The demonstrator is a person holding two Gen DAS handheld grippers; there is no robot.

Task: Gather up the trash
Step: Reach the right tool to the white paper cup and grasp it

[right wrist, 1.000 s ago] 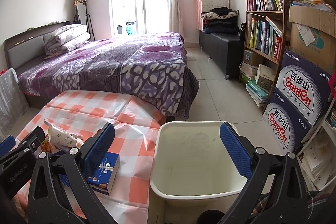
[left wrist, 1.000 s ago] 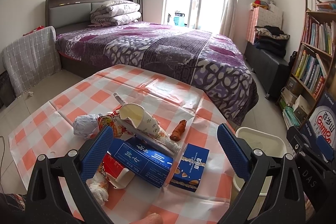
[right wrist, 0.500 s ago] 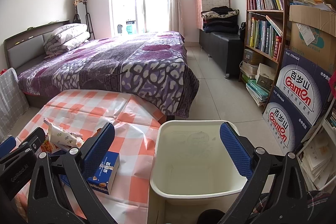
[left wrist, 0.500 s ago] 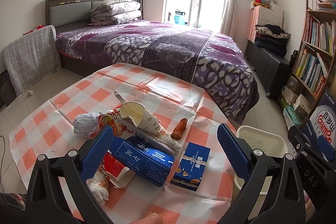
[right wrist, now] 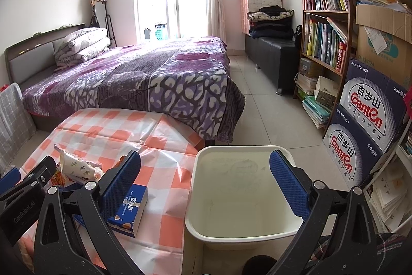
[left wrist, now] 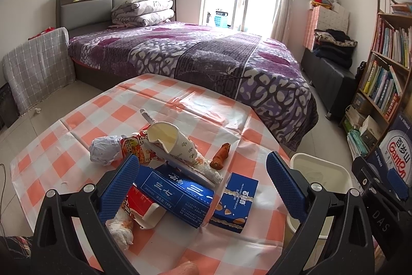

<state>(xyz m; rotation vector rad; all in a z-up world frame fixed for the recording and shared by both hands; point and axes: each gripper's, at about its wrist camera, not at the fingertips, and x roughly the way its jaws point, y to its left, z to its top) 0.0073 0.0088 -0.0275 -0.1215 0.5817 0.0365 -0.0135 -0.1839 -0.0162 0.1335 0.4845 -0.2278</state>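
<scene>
Jaws: both pairs released, nothing held | left gripper over our trash pile, near tabletop | right gripper above bin, right | risk: stacked boxes slide, cup tips off.

Trash pile lies on the counter; the bin stands just right of the counter, the bed behind, the bookshelf far right.
</scene>
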